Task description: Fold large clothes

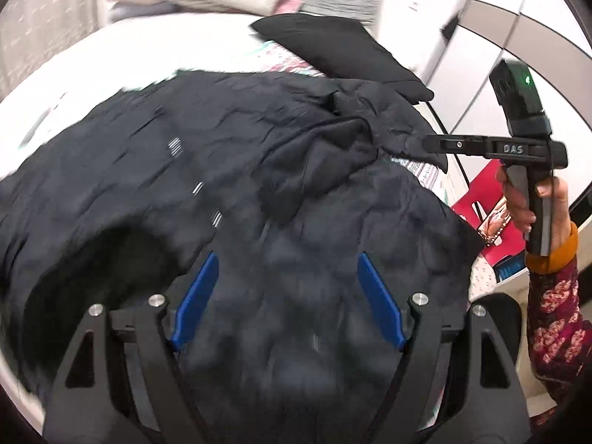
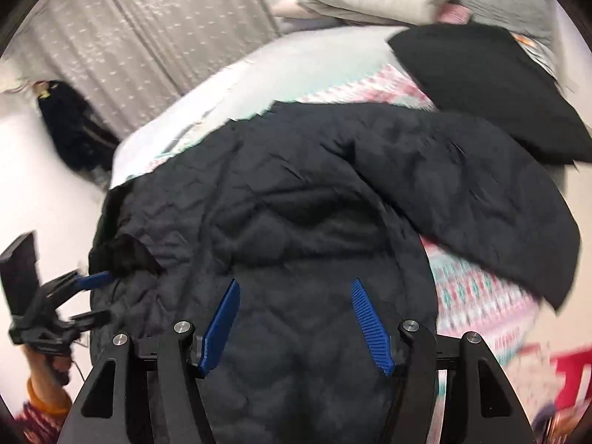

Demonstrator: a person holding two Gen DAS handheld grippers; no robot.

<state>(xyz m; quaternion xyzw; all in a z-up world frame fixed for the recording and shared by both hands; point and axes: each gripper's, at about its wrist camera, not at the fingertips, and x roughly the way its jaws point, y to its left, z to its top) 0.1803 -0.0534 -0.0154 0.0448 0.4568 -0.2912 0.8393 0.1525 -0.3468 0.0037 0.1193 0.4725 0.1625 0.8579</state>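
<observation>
Bed [image 2: 229,85]: pale sheet, upper middle of the right wrist view.
Jacket [image 2: 296,214]: dark quilted, rumpled, fills the frame centre; smooth it flat before folding, I judge.
Left gripper [image 1: 286,262]: jaws apart above the fabric; take one hem.
Right gripper [image 2: 294,290]: jaws apart, holding nothing; grip the matching edge.

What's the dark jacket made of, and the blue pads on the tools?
Jacket: looks like thin quilted synthetic shell, matte navy-black; the stitched wavy panels puff slightly and crinkle. Exact fibre can't be told. Fingers on the right tool: hard blue plastic, seemingly, with a ribbed inner face. Left tool has the same blue fingers; ribbing is blurred there.
</observation>
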